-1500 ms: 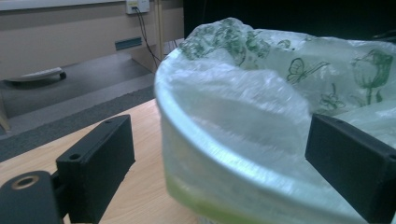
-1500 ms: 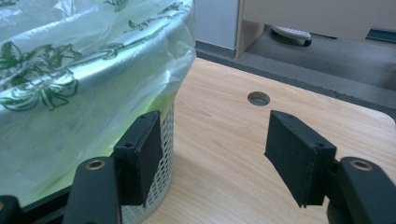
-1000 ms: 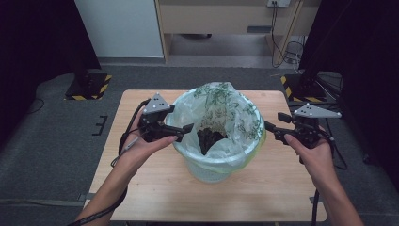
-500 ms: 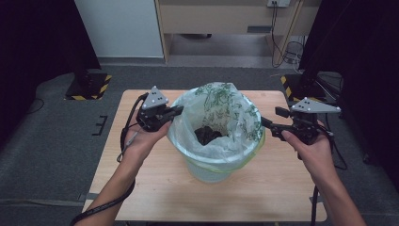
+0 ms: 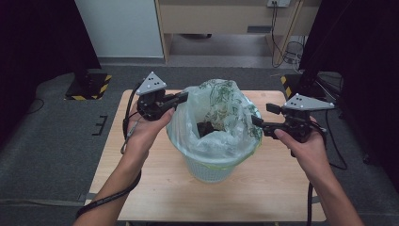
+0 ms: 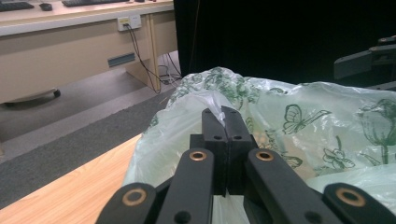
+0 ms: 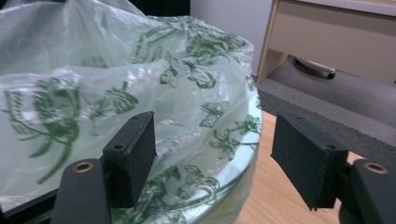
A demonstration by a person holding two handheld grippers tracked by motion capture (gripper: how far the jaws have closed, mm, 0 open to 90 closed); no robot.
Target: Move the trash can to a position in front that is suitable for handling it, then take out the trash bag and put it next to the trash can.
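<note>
Green-printed plastic bag lines a bin standing mid-bench, dark trash low inside the bag

Left gripper sits at the bag's left rim, jaws clamped flat together on a pinch of film; in the left gripper view a white twist of plastic pokes out between the closed tips. That edge of the bag stands pulled up above the bin rim, so the left side looks gathered

Right gripper is at the bag's right rim, jaws apart and widening over the last moment, nothing pressed between them. In the right gripper view the bag film bulges past the near pad and into the gap, the far pad hangs clear over the bench, bin rim curving just below

Key relation: the free bag edge lies straight ahead of the right gripper and slightly toward the bin's centre, rim running across the jaw line, not along it. Right hand is the nearer one to that loose side; left is already taken up holding its own pinch

Judgement: next move is likely right gripper nudging inward so both pads straddle the film above the rim, then closing. Risk is catching the hard bin rim together with the plastic, or only grazing the slack film so it slips free
</note>
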